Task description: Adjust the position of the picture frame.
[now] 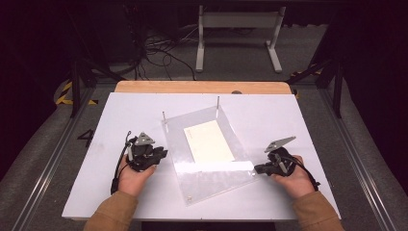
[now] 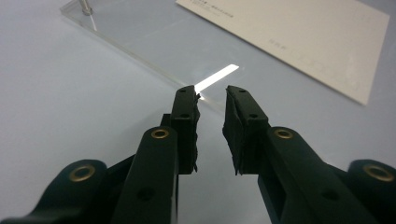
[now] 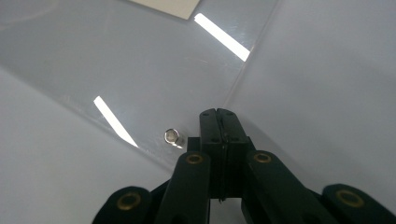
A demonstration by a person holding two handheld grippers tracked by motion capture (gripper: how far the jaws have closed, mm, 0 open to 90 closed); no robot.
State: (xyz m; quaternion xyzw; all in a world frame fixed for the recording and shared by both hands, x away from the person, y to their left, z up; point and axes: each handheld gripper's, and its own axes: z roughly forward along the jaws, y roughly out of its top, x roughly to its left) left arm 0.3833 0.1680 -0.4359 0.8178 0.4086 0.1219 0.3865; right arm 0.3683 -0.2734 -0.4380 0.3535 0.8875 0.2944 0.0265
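Your right tool (image 3: pixel 219 112) is clamped on the clear acrylic sheet's (image 1: pixel 211 178) corner — left tool (image 2: pixel 210 93) slightly open, holding nothing.

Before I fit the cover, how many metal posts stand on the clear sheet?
3: two upright posts at the far corners, one short stud at the near right corner. Others may be hidden.

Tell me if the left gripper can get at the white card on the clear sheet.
Probably yes: the left gripper sits at the clear sheet's edge, and nothing lies between it and the white card.
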